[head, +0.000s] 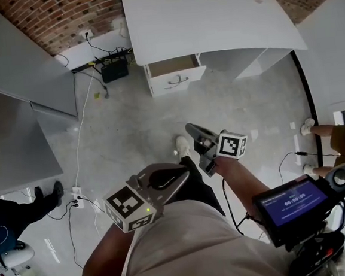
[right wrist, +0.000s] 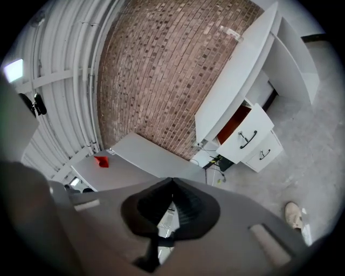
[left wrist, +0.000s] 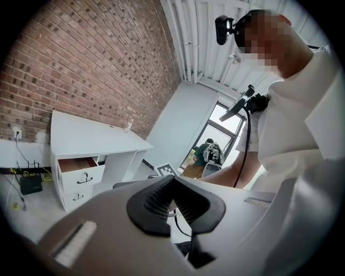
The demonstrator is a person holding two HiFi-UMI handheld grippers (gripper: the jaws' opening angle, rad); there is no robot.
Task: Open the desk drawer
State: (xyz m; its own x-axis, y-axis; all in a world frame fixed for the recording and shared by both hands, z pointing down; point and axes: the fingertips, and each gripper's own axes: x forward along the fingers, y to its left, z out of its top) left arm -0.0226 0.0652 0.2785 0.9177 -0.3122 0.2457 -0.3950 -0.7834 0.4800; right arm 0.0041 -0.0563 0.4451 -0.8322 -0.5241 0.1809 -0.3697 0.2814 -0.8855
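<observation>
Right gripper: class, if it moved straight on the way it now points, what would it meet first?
Probably the grey table, or the brick wall just behind it; depth is unclear. The open drawer lies off to the side.

Red brick wall point(head: 60, 18), pale grey floor point(head: 129, 126), plain office furniture.
A white desk point(head: 204, 17) stands against the bricks; grey tables point(head: 10, 70) line the left side; a tall window point(left wrist: 225, 123) lets in daylight.

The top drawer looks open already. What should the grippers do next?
Probably just lower and rest: the white desk's top drawer already stands pulled out, its brown inside showing, and the left gripper and right gripper are far from it, jaws together, empty.
</observation>
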